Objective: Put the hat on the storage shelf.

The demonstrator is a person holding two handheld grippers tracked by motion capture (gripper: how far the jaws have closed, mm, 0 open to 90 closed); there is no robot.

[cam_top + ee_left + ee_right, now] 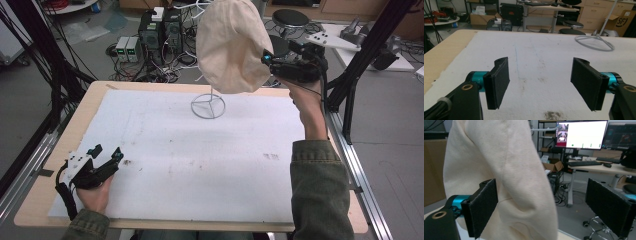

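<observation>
Beyond my table (40, 200) the grey floor (390, 130) carries a tangle of cables and small electronics boxes (127, 48), with a round black stool (290, 18) near them. I see a lit monitor (584, 133) on a desk (594, 167) and cardboard boxes (480, 18) farther off.

Laboratory or research workshop. Beyond the white-covered work table (165, 150) stand power supplies (127, 48) amid tangled cables (165, 67), black frame struts (367, 47) and stools (290, 18); past the right gripper's jaws, lit monitors (581, 135) and a keyboard (584, 163) occupy a desk.
</observation>
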